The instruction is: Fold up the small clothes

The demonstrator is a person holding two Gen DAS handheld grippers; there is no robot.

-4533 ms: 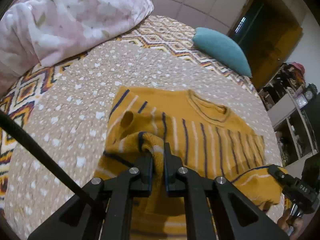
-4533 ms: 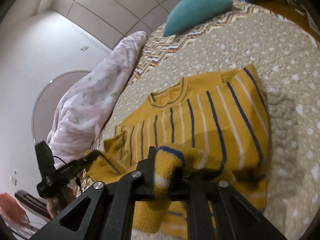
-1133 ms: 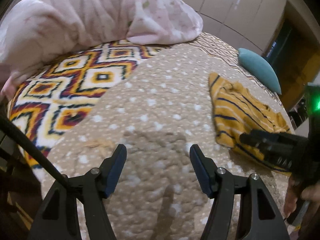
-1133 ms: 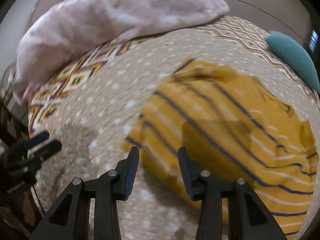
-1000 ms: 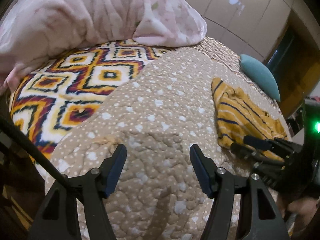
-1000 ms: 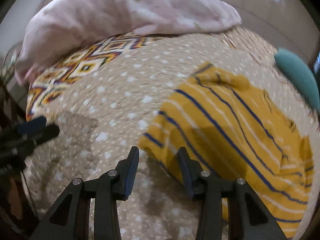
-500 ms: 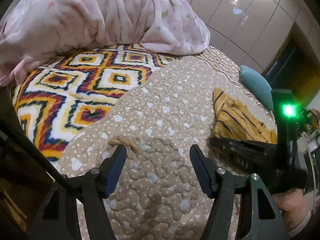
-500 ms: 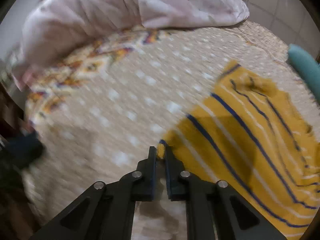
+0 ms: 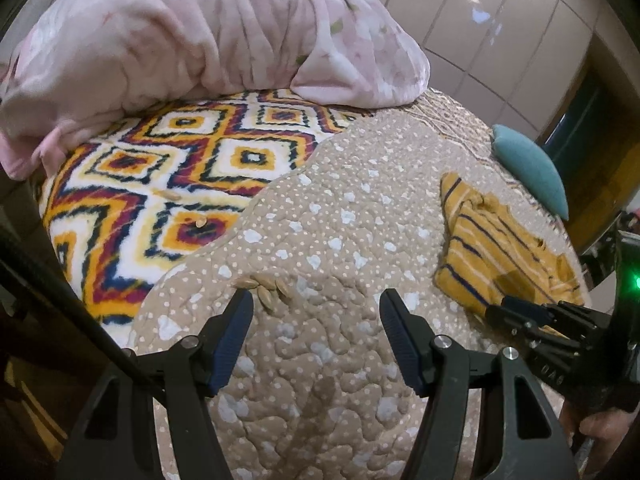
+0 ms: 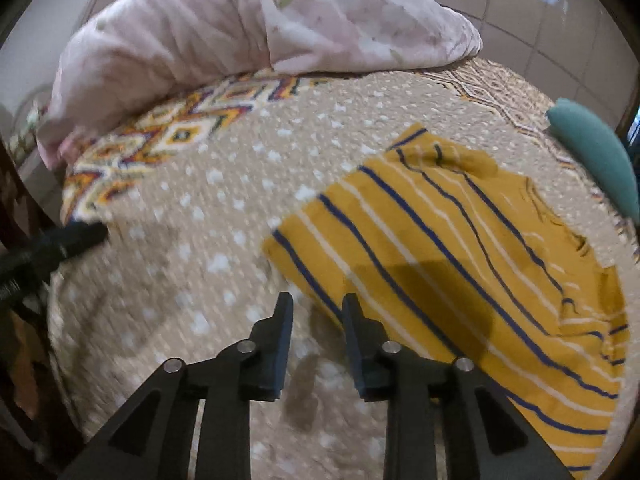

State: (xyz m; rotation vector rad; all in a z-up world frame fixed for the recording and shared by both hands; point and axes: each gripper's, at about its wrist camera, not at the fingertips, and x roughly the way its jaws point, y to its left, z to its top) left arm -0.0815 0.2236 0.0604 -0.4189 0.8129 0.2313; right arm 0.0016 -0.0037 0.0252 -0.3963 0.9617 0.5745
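Observation:
A mustard-yellow sweater (image 10: 460,248) with navy and white stripes lies folded on the beige dotted quilt (image 10: 224,216). My right gripper (image 10: 316,304) is open and empty, just off the sweater's near corner. In the left wrist view the sweater (image 9: 492,248) lies at the right, and my right gripper (image 9: 494,312) reaches to its near edge. My left gripper (image 9: 316,300) is wide open and empty over bare quilt (image 9: 340,240), well left of the sweater.
A pink floral duvet (image 9: 192,36) is heaped at the back. A bright diamond-pattern blanket (image 9: 160,184) covers the left of the bed. A teal pillow (image 9: 532,168) lies beyond the sweater. Several small seeds (image 9: 268,288) lie by my left fingertips. The bed edge drops off at left.
My right gripper was shut on the sweater's corner half a second ago; it has opened and let go. The sweater was folded over since 4.5 s ago. My left gripper stays open.

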